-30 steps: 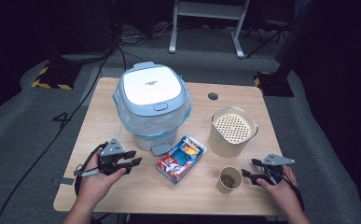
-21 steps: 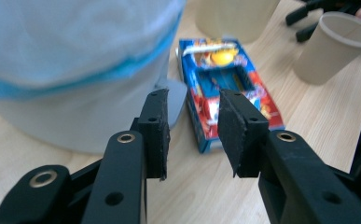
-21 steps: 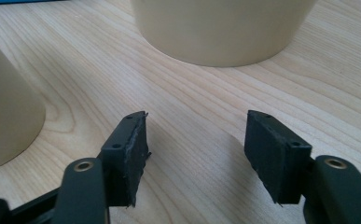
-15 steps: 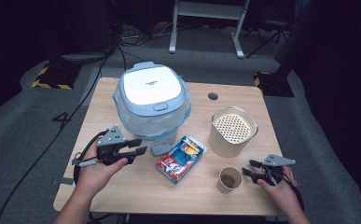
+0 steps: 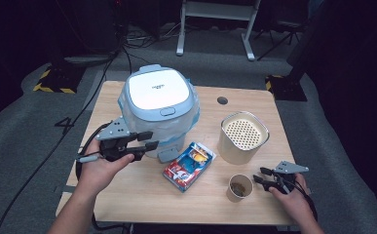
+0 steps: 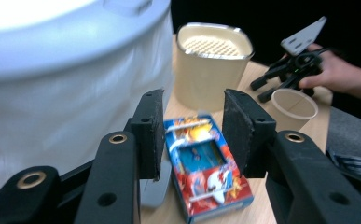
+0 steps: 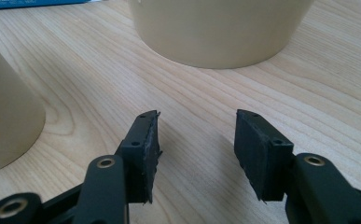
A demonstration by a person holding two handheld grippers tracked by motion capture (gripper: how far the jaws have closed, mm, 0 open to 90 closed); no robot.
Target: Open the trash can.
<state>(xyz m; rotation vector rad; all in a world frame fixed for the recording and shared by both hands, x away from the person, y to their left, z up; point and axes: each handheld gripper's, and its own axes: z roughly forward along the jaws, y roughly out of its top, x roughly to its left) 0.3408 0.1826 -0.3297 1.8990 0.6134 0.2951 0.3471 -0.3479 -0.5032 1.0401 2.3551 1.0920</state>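
Observation:
My left gripper (image 5: pixel 149 140) hangs open above the table's left side, close to the front of a white and blue lidded appliance (image 5: pixel 159 92). In the left gripper view its jaws (image 6: pixel 190 100) frame a colourful snack box (image 6: pixel 206 172) lying flat on the wood below, not touching it. My right gripper (image 5: pixel 259 176) rests low at the front right, just right of a paper cup (image 5: pixel 239 186). Its jaws (image 7: pixel 197 121) have just narrowed but still stand apart over bare wood, nothing between them, with the cup (image 7: pixel 5 121) to their left.
A beige container with a perforated lid (image 5: pixel 243 136) stands behind the cup, and its wall (image 7: pixel 220 28) lies ahead of the right jaws. The snack box (image 5: pixel 189 165) lies mid-table. The wooden table (image 5: pixel 127 195) has a cable hole (image 5: pixel 222 100) at the back.
My left gripper has risen off the table and moved right, toward the appliance. The right hand has stayed where it was beside the cup.

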